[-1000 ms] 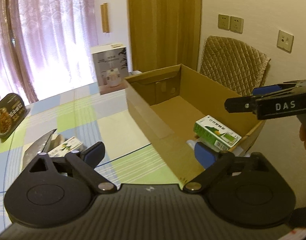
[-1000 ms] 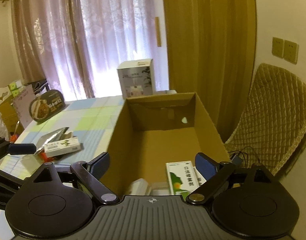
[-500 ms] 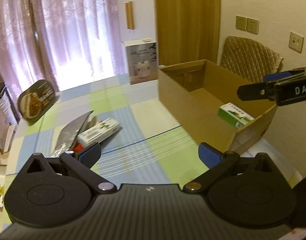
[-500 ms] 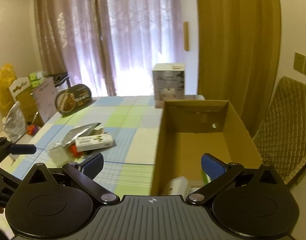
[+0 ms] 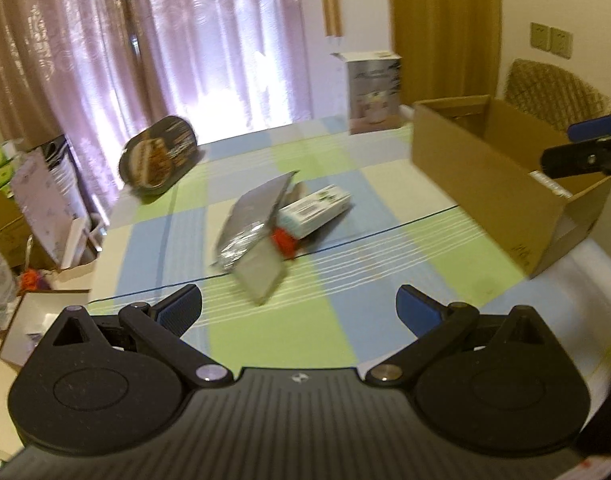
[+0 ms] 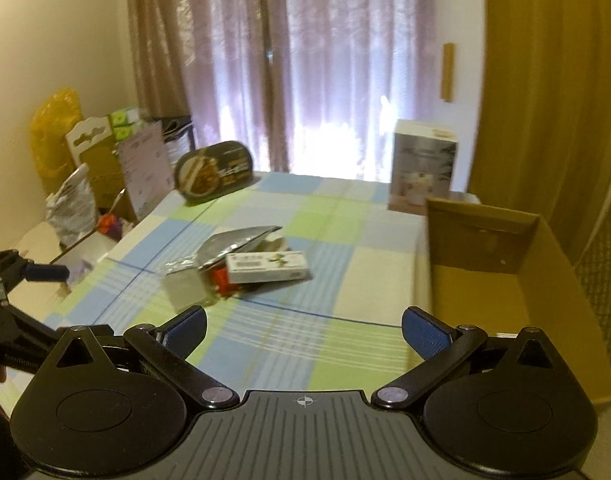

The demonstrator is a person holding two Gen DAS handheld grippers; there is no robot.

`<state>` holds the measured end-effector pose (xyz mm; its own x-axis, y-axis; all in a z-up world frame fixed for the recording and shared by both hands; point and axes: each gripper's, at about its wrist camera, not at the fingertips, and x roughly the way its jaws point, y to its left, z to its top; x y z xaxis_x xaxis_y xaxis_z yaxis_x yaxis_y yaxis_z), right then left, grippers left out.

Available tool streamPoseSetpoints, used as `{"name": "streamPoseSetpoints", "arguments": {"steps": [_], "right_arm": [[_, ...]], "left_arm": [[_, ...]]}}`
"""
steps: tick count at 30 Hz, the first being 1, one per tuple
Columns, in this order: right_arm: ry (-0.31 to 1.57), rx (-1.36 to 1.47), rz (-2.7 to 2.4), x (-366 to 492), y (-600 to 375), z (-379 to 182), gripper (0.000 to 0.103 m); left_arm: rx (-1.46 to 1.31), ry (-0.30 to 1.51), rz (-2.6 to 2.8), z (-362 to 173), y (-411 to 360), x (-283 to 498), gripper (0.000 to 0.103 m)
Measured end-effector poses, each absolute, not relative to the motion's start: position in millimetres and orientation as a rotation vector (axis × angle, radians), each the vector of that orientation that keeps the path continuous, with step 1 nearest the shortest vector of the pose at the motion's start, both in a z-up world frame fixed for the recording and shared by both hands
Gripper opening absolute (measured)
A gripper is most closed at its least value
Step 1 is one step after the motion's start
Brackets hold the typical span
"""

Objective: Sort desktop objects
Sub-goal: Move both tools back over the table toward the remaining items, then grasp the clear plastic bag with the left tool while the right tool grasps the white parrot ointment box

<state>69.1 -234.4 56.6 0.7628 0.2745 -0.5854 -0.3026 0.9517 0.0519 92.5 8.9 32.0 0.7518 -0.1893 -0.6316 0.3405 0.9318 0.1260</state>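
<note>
Both tongs, left point(image 5: 299, 306) and right point(image 6: 304, 330), are swung, wide open and empty, from the brown cardboard box point(image 5: 493, 176) toward the white rectangular carton point(image 5: 315, 210): next pick.

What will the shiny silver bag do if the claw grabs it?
The silver bag looks thin and crinkled, so it will probably flop and bend. Its glossy foil may be slippery. It leans on the white box, so lifting it might nudge that.

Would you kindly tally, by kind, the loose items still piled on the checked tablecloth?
Silver foil pouches: 1
White cartons with green print: 1
Small red items: 1
Grey-green flat packets: 1
Total: 4 visible; more may be hidden underneath.
</note>
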Motion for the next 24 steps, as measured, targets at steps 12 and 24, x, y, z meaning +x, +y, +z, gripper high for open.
{"name": "streamPoseSetpoints", "arguments": {"steps": [12, 24], "right_arm": [[0.695, -0.076, 0.404, 118, -190, 24, 0.101], [0.767, -0.033, 0.411, 200, -160, -24, 0.101]], "left_arm": [[0.337, 0.659, -0.302, 8, 39, 134, 0.101], [0.432, 0.665, -0.448, -41, 42, 213, 0.094]]}}
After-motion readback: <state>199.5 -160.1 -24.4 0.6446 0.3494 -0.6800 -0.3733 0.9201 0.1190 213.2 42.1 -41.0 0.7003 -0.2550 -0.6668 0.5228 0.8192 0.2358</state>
